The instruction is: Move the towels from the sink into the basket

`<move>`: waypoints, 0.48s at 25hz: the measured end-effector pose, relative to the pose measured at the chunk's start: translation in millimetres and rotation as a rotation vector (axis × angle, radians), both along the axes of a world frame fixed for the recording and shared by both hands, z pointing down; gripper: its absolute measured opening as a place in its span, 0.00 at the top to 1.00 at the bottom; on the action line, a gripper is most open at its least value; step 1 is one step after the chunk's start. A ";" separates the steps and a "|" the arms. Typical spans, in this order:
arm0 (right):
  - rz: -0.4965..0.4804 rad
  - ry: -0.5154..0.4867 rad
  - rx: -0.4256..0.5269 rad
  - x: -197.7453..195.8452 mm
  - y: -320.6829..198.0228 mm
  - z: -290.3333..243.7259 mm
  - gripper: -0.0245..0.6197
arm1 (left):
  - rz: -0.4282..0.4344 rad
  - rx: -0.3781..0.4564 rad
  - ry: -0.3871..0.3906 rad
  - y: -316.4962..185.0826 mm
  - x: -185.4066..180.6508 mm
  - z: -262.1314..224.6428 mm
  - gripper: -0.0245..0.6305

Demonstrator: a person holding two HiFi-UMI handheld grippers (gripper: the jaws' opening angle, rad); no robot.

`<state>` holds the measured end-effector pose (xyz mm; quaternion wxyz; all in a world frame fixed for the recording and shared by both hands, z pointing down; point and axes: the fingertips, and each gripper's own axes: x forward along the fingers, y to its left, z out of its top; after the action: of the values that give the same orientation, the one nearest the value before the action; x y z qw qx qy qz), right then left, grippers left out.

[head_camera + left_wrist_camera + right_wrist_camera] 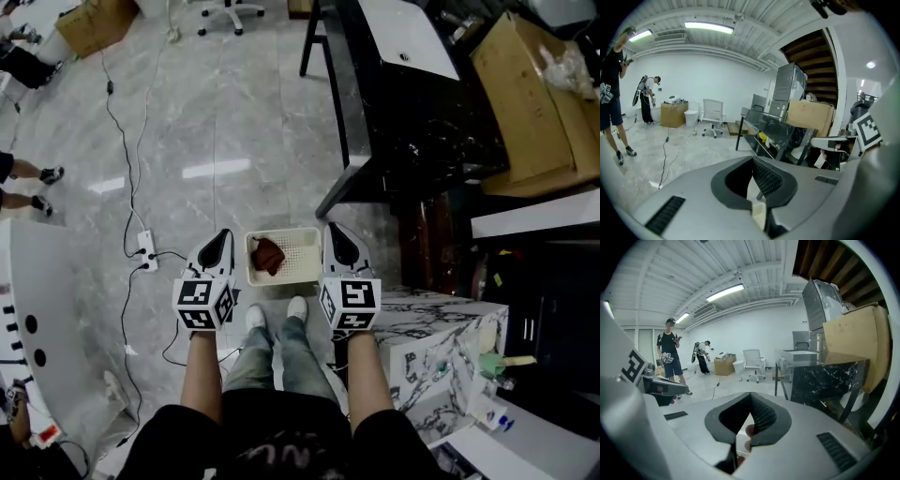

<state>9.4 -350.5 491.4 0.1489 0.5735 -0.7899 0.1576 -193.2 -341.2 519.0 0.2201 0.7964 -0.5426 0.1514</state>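
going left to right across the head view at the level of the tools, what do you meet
power strip → left tool → basket → right tool → marble counter

Held out in front of the body, side by side and level: left gripper [221,236] and right gripper [334,231], both pointing forward and somewhat down. Jaws of each are closed together, with nothing between them. The bare left forearm [201,375] and right forearm [362,377] run parallel behind them.

Left claw [753,161] with jaws together, sliver of cream basket [759,214] beneath, white office chair [712,117] beyond.
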 end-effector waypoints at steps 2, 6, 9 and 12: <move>0.003 -0.004 0.018 -0.8 1.4 -19.9 0.94 | -0.014 0.020 0.001 2.5 -5.5 -21.4 0.94; 0.000 -0.016 0.048 -2.6 4.2 -54.7 0.94 | -0.052 0.061 0.000 1.6 -21.3 -60.6 0.94; 0.002 -0.026 0.070 -4.8 7.7 -77.8 0.94 | -0.068 0.097 0.009 0.7 -32.1 -88.8 0.94; 0.008 -0.032 0.101 -5.2 8.4 -101.5 0.94 | -0.069 0.138 0.004 -0.7 -38.2 -115.9 0.94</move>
<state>4.2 -342.1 389.9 0.1066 0.5810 -0.7968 0.1272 -231.4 -341.9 403.2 0.1706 0.7907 -0.5786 0.1044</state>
